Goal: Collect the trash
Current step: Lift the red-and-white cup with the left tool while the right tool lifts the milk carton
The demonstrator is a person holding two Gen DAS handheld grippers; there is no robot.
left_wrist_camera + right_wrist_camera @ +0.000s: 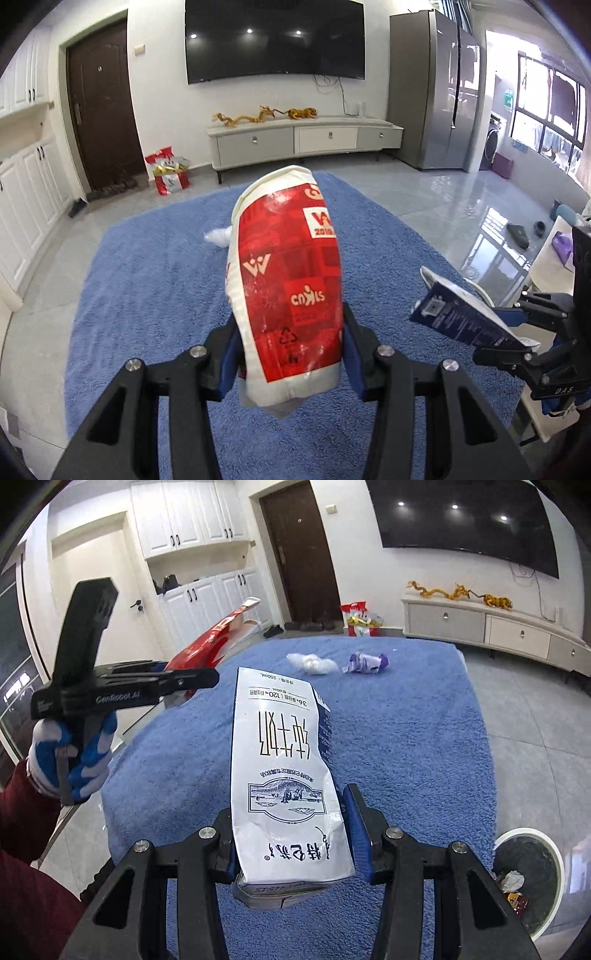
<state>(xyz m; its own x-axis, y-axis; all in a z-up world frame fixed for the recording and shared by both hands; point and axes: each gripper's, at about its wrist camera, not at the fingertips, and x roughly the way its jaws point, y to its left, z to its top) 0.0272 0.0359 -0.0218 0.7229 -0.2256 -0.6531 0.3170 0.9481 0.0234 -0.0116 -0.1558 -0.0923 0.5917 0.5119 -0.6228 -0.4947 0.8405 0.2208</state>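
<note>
With each hand-held gripper clamped on trash, the left (pixel 291 354) holding a crushed red-and-white carton (pixel 288 280), the right (pixel 295 834) a white milk carton (pixel 284 775), both hang above the blue carpet (pixel 406 746); next, seemingly, the white-rimmed bin (pixel 554 853).

Left gripper (pixel 291 354) fills lower centre of own view, blue pads clamped on both sides of red paper cup (pixel 288 280). Right gripper (pixel 295 845) at lower centre of own view, pads pinched on white carton (pixel 284 786). Left hand (pixel 74 760) at left edge, striped glove, dark red sleeve.
</note>
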